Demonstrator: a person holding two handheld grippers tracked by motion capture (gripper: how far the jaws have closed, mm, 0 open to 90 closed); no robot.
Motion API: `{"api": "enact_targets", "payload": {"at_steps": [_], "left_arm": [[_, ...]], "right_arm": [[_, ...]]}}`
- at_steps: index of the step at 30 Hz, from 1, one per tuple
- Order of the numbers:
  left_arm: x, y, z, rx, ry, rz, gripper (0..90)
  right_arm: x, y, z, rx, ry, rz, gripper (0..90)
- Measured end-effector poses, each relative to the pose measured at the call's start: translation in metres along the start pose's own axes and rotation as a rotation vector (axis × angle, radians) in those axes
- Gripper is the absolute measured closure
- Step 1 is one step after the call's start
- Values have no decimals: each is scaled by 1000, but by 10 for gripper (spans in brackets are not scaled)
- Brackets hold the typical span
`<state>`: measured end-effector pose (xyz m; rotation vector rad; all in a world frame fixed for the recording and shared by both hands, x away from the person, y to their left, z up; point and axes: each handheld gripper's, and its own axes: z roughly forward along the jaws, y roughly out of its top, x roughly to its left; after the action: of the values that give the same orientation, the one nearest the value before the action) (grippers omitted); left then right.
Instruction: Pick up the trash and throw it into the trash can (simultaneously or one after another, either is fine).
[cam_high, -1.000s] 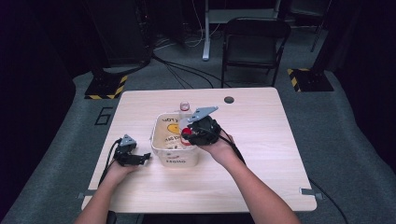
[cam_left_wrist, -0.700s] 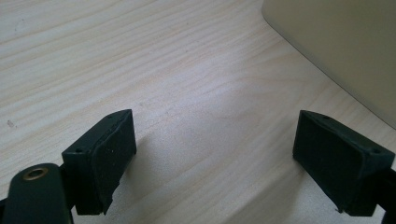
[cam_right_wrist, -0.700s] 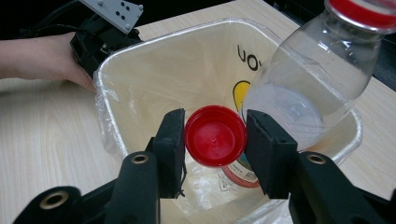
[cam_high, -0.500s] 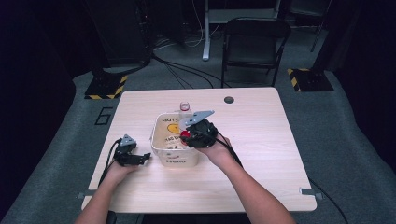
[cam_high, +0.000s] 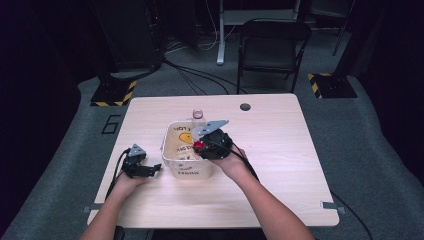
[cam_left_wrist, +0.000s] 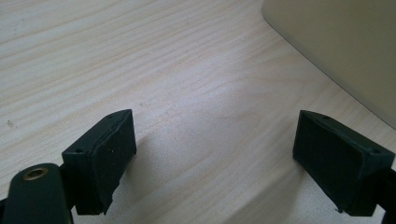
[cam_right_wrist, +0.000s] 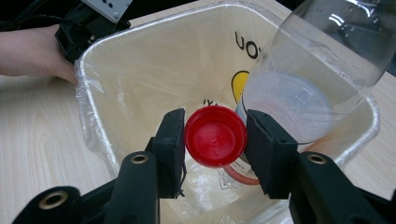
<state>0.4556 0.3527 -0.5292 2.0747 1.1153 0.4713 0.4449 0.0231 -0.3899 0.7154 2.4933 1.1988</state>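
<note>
My right gripper (cam_right_wrist: 215, 134) is shut on a red bottle cap (cam_right_wrist: 215, 136) and holds it over the open cream bin (cam_right_wrist: 93, 65). A clear plastic bottle (cam_right_wrist: 322, 60) with no cap leans inside the bin, its mouth just behind the cap. In the high view the right gripper (cam_high: 204, 146) hangs over the bin (cam_high: 172, 150) with the red cap (cam_high: 198, 145) at its tip. The bottle (cam_high: 198, 116) sticks up at the bin's far side. My left gripper (cam_high: 156, 168) rests on the table left of the bin, open, with nothing between its pads (cam_left_wrist: 109, 154).
The bin's cream wall (cam_left_wrist: 341, 42) stands close by on the right in the left gripper view. The light wooden table (cam_high: 280, 150) has a round cable hole (cam_high: 245, 106) near its far edge. A black chair (cam_high: 272, 45) stands behind the table.
The right gripper has shifted very slightly left over the bin with the cap still in it. The left gripper has stayed put.
</note>
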Motion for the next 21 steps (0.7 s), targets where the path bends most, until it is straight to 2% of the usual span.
{"api": "enact_targets", "payload": {"at_steps": [6,14,20,21], "left_arm": [[0,0,0,0,0,2,129],[0,0,0,0,-1,-1,129],[0,0,0,0,0,0,129],[0,0,0,0,1,2,129]], "right_arm": [[-2,-3,0,5,-13,22,535],[-1,-4,-4,-13,-30,23,495],[-3,-6,-14,-24,-53,21,439],[-8,-8,-21,-32,-73,23,397]]}}
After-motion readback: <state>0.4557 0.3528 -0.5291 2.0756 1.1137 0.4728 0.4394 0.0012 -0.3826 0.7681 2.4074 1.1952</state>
